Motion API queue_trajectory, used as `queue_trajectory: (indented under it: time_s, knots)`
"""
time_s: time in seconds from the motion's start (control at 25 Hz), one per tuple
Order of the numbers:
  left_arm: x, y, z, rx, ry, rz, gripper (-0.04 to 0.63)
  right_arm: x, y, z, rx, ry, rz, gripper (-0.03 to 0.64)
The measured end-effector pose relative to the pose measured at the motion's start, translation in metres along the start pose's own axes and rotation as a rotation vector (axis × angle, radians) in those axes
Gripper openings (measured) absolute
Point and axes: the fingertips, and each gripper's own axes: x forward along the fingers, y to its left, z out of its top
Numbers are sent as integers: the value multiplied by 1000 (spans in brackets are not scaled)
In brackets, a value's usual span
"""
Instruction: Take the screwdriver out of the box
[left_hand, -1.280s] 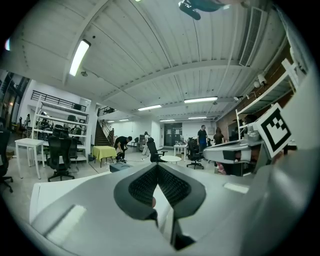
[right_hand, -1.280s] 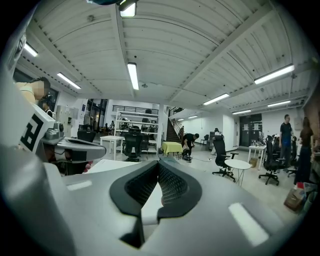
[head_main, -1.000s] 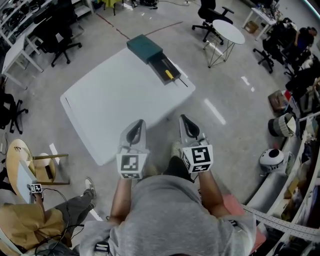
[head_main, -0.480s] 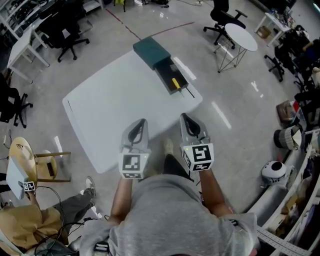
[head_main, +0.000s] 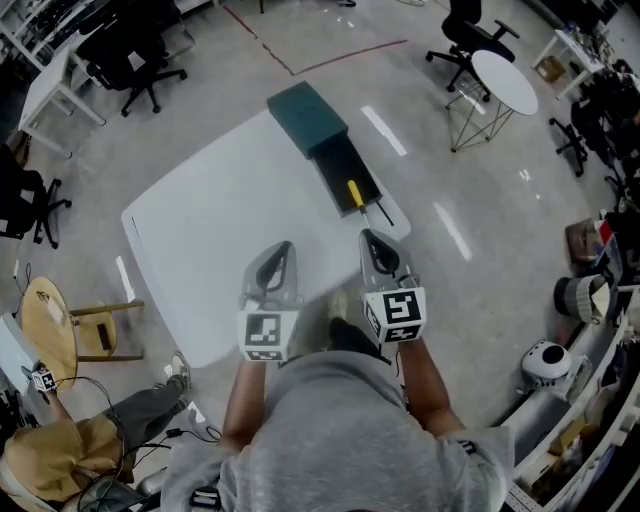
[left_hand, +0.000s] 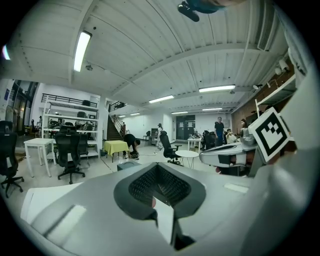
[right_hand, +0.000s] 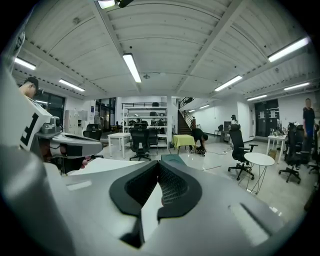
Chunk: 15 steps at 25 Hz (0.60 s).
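In the head view a dark teal box (head_main: 305, 114) lies at the far edge of a white table (head_main: 210, 230). Its black drawer (head_main: 343, 170) is pulled out toward me, and a yellow-handled screwdriver (head_main: 354, 193) lies inside at the near end. My left gripper (head_main: 278, 250) and right gripper (head_main: 371, 240) hover side by side over the table's near edge, both shut and empty, well short of the box. In the left gripper view the closed gripper (left_hand: 157, 171) points at the box (left_hand: 125, 165). In the right gripper view the gripper (right_hand: 159, 169) shows the box (right_hand: 172, 159) just past its tip.
Black office chairs (head_main: 135, 60) stand at the back left, and a round white side table (head_main: 505, 80) at the back right. A person sits on the floor at lower left by a wooden chair (head_main: 50, 335). Clutter and a white helmet (head_main: 545, 360) line the right side.
I have walked up to the table: it and the box now sit closer under both grippers, whose tips now reach over the near edge. Both stay shut.
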Motion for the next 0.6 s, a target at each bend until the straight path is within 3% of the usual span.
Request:
queue_trajectory:
  time_s: [0.6]
  knots:
    - [100, 1, -36, -75, 106, 37, 12, 88, -70, -46, 7, 178, 70, 3]
